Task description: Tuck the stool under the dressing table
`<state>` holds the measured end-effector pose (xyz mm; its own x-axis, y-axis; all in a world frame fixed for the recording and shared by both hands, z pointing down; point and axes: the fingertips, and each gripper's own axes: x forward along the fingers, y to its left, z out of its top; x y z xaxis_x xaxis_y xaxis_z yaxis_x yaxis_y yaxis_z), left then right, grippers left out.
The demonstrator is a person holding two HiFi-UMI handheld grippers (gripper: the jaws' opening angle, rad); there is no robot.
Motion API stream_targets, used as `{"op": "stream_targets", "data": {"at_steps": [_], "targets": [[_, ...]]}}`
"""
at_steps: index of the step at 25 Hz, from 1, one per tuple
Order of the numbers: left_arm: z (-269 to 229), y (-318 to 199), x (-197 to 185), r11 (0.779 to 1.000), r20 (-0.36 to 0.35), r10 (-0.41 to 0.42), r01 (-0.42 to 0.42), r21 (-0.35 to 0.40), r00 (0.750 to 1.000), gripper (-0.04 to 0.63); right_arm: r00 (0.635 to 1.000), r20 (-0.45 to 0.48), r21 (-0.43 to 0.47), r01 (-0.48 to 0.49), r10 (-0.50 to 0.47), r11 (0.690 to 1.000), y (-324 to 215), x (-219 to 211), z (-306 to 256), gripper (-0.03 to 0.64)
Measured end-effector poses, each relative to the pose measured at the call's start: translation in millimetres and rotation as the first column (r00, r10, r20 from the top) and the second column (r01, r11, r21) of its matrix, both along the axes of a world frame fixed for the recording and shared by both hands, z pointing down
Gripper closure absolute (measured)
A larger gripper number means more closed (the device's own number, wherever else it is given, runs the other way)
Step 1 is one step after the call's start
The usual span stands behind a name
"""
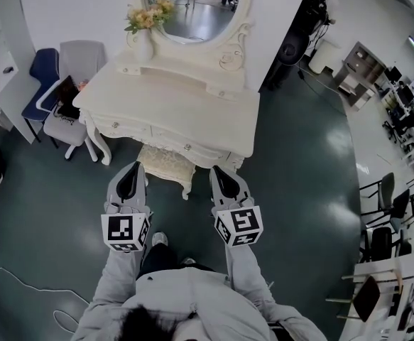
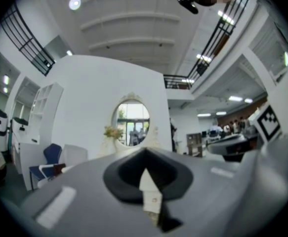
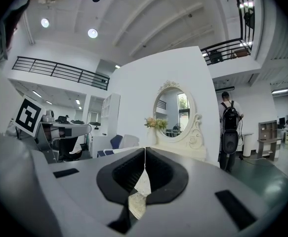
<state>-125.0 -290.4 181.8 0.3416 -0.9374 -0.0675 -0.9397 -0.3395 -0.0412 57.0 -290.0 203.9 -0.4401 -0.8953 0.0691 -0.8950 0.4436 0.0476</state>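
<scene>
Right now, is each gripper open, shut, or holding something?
Left gripper: shut, holding nothing.
Right gripper: shut, holding nothing.

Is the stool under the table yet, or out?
Partly in: the stool pokes out past the front of the table.

One cream-white carved wooden dressing table [image 1: 171, 112]. One oval mirror [image 1: 192, 6] in a scrolled white frame. One white vase of yellow flowers [image 1: 144, 34]. One cream padded stool [image 1: 165, 163]. Two grey hand-held grippers, left gripper [image 1: 131, 170] and right gripper [image 1: 219, 172], one black-and-white marker cube each, so two cubes. Two chairs left of the table: one blue chair [image 1: 42, 77], one pale grey chair [image 1: 80, 54]. One person with a black backpack [image 3: 229, 127], right gripper view.
</scene>
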Motion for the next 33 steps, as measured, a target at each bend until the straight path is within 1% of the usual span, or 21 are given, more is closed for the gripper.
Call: {"op": "stream_targets", "data": {"at_steps": [6, 9, 12, 18, 26, 33], "targets": [[-11, 16, 4, 1.000, -0.001, -0.017, 0.017, 0.022, 1.000, 0.587, 0.999, 0.031, 0.039, -0.017, 0.016, 0.999, 14, 12, -15, 0.627], [-12, 19, 1, 0.999, -0.014, -0.032, 0.033, 0.027, 0.999, 0.587, 0.999, 0.036, 0.055, -0.024, 0.022, 0.998, 18, 15, -18, 0.627], [-12, 20, -1, 0.999, -0.031, -0.044, 0.045, 0.024, 0.999, 0.586, 0.999, 0.036, 0.059, -0.029, 0.027, 0.998, 21, 19, -20, 0.629], [-13, 25, 4, 0.999, -0.054, -0.034, 0.036, 0.025, 0.998, 0.586, 0.999, 0.038, 0.068, -0.026, 0.023, 0.997, 27, 22, -22, 0.629], [-15, 26, 5, 0.998, -0.053, -0.052, 0.054, 0.026, 0.997, 0.586, 0.999, 0.040, 0.072, -0.027, 0.024, 0.997, 29, 25, -23, 0.629], [-13, 27, 8, 0.999, -0.050, -0.042, 0.043, 0.020, 0.998, 0.586, 0.999, 0.038, 0.073, -0.029, 0.026, 0.997, 29, 26, -24, 0.629]]}}
